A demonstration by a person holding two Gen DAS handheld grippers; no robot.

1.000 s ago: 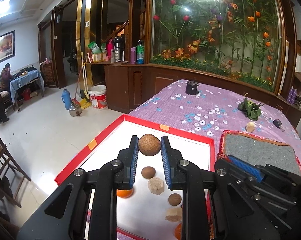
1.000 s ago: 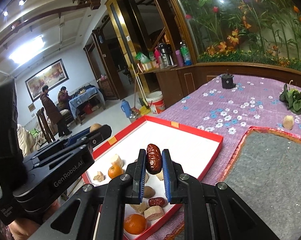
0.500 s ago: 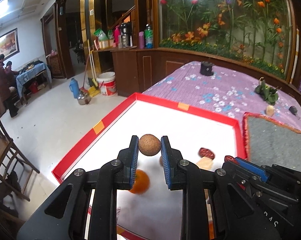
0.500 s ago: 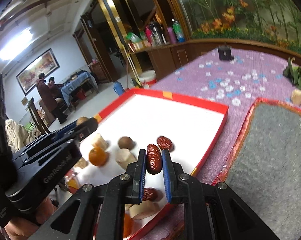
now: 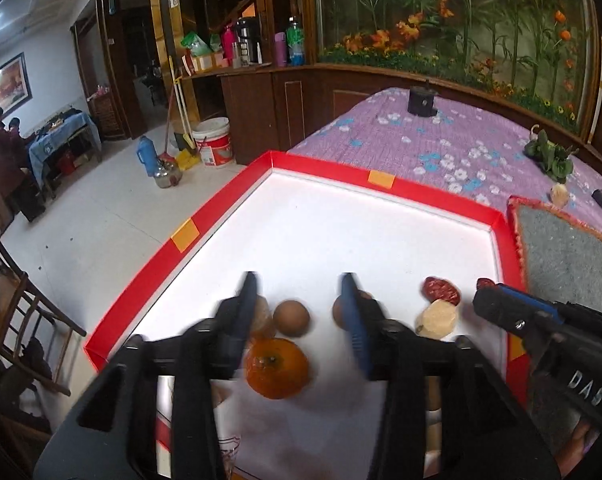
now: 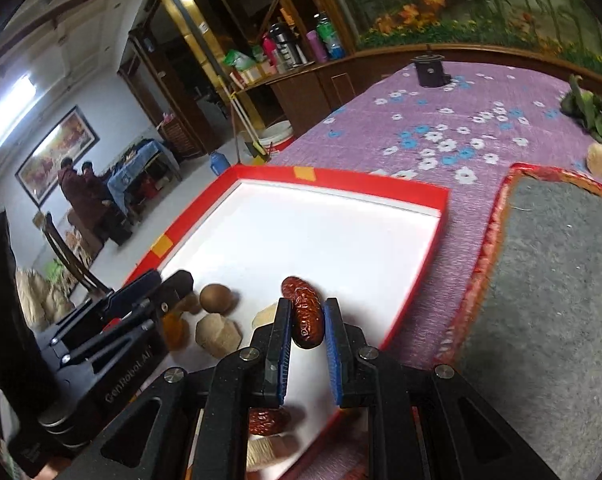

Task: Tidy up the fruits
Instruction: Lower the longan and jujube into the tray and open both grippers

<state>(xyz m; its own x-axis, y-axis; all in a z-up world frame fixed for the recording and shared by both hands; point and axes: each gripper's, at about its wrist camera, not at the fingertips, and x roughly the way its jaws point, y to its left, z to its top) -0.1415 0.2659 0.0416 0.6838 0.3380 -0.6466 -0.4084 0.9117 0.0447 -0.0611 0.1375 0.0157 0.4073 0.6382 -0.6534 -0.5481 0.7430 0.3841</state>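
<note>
A red-rimmed white tray (image 5: 229,208) (image 6: 421,192) holds the fruits. My left gripper (image 5: 299,292) is open, its fingers blurred, low over the tray's near left part. A brown round fruit (image 5: 291,318) lies on the tray between the fingers, with an orange (image 5: 277,368) just in front of it. Another brown fruit (image 5: 338,312) lies by the right finger. My right gripper (image 6: 306,312) is shut on a red date (image 6: 305,316), low over the tray's near right part. A second date (image 5: 441,290) and a pale chunk (image 5: 437,318) lie to the right.
A grey mat with a red border (image 5: 573,256) (image 6: 549,264) lies right of the tray on the purple flowered cloth (image 5: 441,148). A black stand (image 5: 421,100), green leaves (image 5: 549,156) and a pale lump (image 5: 560,194) sit farther back. The floor drops off left of the tray.
My left gripper has lowered and opened, and the brown round fruit now lies on the tray. My right gripper has lowered toward the tray with the date still held.
</note>
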